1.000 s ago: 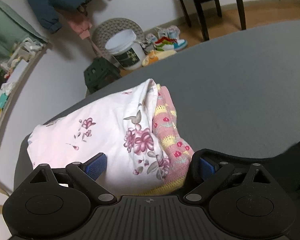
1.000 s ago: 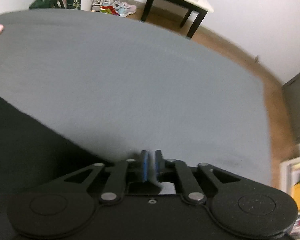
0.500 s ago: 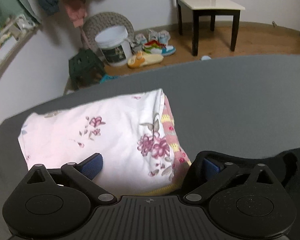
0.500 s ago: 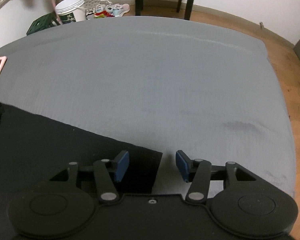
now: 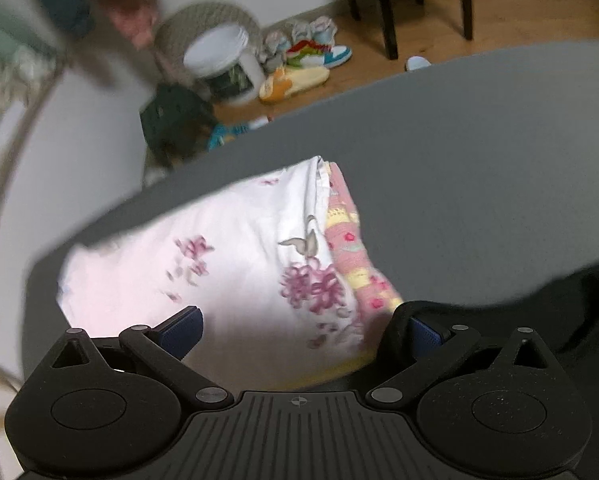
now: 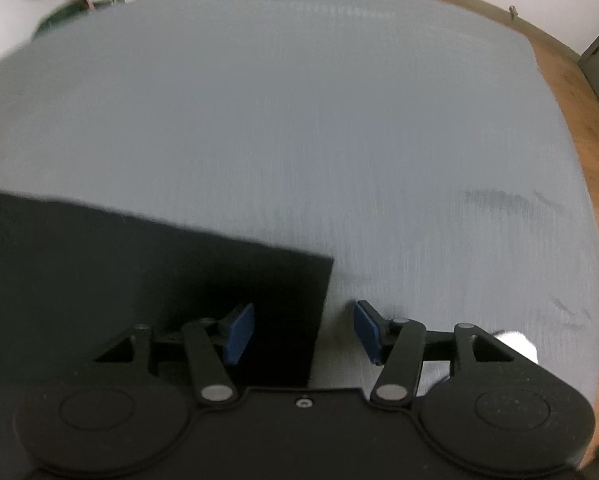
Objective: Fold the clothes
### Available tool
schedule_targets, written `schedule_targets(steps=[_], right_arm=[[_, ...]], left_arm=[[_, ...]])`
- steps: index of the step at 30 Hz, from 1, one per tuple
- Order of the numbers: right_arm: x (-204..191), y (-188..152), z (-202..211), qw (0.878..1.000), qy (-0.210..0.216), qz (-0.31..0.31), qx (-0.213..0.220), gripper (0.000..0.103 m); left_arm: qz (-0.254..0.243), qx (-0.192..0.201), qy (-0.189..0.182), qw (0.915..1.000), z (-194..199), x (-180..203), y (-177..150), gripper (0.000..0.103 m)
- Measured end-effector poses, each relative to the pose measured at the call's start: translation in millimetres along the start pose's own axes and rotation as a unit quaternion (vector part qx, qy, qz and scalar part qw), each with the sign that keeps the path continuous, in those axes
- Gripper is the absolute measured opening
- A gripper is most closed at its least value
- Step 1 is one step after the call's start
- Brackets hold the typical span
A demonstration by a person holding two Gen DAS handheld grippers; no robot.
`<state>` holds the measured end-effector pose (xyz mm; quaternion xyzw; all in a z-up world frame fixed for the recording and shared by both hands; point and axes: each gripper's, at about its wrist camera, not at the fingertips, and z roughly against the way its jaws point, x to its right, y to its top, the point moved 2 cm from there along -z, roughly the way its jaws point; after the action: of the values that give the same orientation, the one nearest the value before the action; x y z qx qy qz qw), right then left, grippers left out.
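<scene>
Right gripper (image 6: 304, 334) jaws apart, straddling black garment (image 6: 147, 280) corner on grey bed (image 6: 339, 120). Left gripper (image 5: 305, 330) jaws wide, black fabric seemingly draped over right finger, blurred. Risk: snag drags folded floral stack (image 5: 227, 256) beyond.

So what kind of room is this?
Most likely a room in a home, perhaps a bedroom: folded clothes lie on a wide grey bed-like surface, with shoes and a bucket on the wooden floor by a wall.
</scene>
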<state>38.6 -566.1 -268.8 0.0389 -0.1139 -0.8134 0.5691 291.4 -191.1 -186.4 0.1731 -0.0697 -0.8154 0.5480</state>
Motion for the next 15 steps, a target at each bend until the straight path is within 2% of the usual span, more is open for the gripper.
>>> schedule_targets(steps=[2,4,7,10,13,15], right_arm=[[-0.6,-0.1,-1.4,1.000,-0.007,-0.002,0.003,0.060],[1.4,2.4,-1.5,1.000,-0.008,-0.004,-0.001,0.062],[4.9,4.1,-1.4,1.000,-0.002,-0.011,-0.002,0.062],[6.7,5.8,-0.3,1.000,0.000,-0.011,-0.001,0.062],[7.9,3.1,1.4,1.000,-0.002,-0.009,-0.001,0.062],[6.9,2.3,1.0,1.000,-0.003,-0.007,-0.001,0.062]], left_arm=[[0.077,-0.029,-0.043,0.9957,-3.5,-14.0,3.6,0.102],[0.150,-0.055,-0.086,0.9834,-10.3,-31.1,2.6,0.102],[0.216,-0.084,-0.132,0.9639,-20.1,-46.3,-2.9,0.102],[0.266,-0.119,-0.159,0.9431,-30.9,-57.5,-13.1,0.102],[0.297,-0.129,-0.165,0.9317,-32.4,-70.3,-16.1,0.102],[0.312,-0.118,-0.162,0.9287,-28.1,-79.4,-17.5,0.102]])
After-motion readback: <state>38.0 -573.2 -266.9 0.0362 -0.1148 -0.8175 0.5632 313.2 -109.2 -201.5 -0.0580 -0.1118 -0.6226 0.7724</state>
